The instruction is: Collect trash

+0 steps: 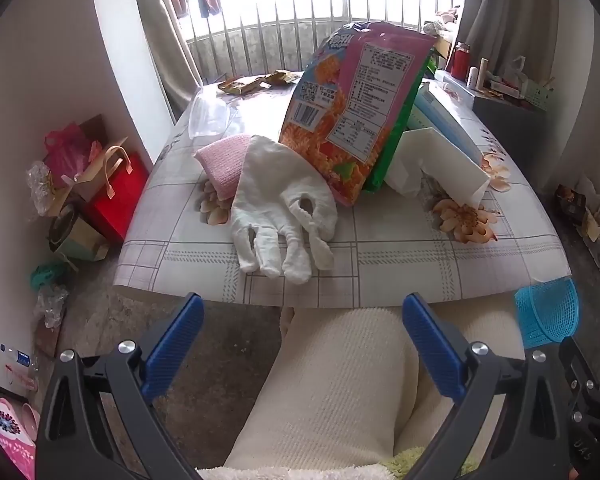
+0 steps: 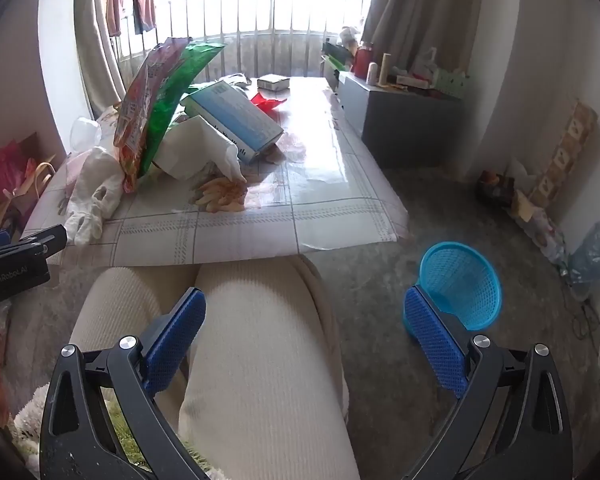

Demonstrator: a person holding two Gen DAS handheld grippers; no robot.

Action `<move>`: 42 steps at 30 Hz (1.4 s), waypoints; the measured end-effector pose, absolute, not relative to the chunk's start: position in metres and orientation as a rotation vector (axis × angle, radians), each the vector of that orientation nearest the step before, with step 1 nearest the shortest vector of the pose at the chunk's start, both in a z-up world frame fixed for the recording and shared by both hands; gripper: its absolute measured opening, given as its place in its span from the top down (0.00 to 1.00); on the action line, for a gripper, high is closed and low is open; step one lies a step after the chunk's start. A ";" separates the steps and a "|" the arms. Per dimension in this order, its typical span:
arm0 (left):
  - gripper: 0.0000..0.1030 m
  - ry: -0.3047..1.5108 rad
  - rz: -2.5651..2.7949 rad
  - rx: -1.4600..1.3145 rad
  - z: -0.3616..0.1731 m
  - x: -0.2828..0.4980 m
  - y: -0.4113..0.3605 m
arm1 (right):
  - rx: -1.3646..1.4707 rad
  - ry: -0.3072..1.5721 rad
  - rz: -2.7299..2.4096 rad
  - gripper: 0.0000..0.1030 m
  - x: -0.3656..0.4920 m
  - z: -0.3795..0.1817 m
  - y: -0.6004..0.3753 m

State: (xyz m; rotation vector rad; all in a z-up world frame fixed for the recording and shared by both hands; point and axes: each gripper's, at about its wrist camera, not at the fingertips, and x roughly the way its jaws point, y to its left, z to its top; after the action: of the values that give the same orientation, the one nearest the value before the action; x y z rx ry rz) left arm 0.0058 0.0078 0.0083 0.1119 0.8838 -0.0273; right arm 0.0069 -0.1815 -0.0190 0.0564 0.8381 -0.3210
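Behind snack bag [image 1: 352, 112], perhaps tissues [image 1: 440, 160].

Left tongs [image 1: 300, 340]: black frames, blue fingers with a fine dotted texture; the right tongs [image 2: 304, 332] match. Worktop [image 1: 400, 264]: white covering with a grey line check and printed peach-and-brown flowers. On the worktop, the glove [image 1: 276, 216] is plain white; the cloth [image 1: 224, 160] just behind the glove is pink with a fine knit texture. Snack bag [image 1: 352, 120] beside the glove: pink back with white label panels and a barcode, orange and red print low down; the bag [image 1: 396, 136] behind it is green. Box [image 2: 236, 120]: light blue and white. Basket [image 2: 460, 284] on the floor is bright blue mesh. Gift bag [image 1: 116, 196], floor left of the worktop: red.
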 end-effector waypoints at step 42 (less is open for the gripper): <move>0.06 0.896 -0.001 0.122 0.004 0.009 0.013 | 0.056 0.839 -0.315 0.08 0.006 -0.021 -0.181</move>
State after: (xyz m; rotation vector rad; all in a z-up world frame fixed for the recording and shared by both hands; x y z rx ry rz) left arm 0.0091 0.0127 0.0041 0.1222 0.8956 -0.0007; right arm 0.0058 -0.1813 -0.0208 0.0559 0.8393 -0.3151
